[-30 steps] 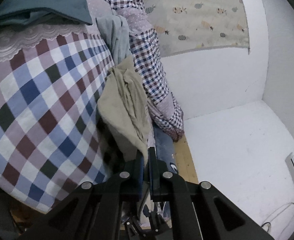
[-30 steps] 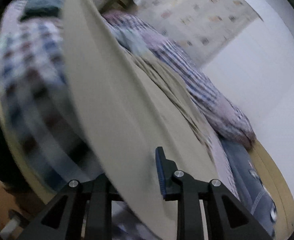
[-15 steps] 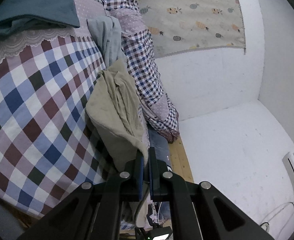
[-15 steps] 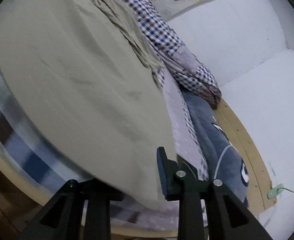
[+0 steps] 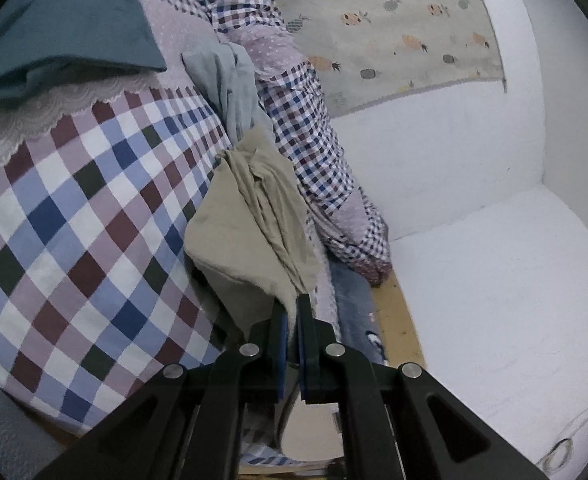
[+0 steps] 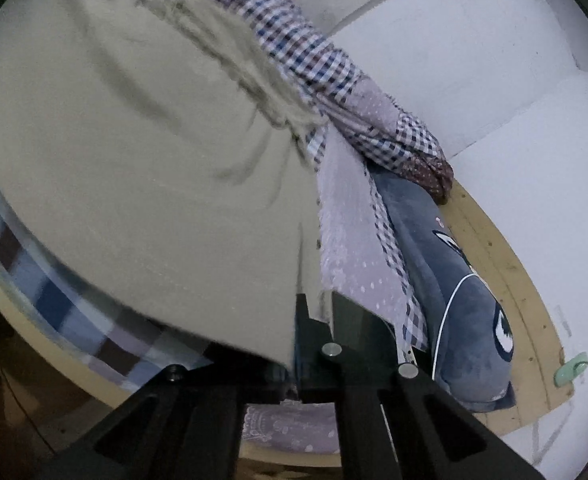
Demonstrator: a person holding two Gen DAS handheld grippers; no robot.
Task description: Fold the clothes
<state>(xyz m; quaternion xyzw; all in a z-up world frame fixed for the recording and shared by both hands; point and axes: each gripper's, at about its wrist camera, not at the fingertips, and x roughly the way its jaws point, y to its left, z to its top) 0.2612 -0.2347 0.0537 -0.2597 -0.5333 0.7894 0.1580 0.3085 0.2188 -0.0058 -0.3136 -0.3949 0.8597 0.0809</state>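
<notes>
The crumpled khaki cotton garment [image 5: 253, 216], now spread wider over the checked bedsheet [image 5: 73, 220], is pinched at its edge by the left gripper [image 5: 289, 312] and the right gripper [image 6: 314, 312], ready for laying flat.

Each camera sits on its gripper and looks forward along the fingers toward the white wall beside the bed. The left wrist view looks down over the checked bedspread [image 5: 73, 220] from some way off. The right wrist view sits very close, nearly filled by the beige garment [image 6: 133, 160]. Both views share that garment and the checkered quilt [image 5: 314, 148] along the wall.
</notes>
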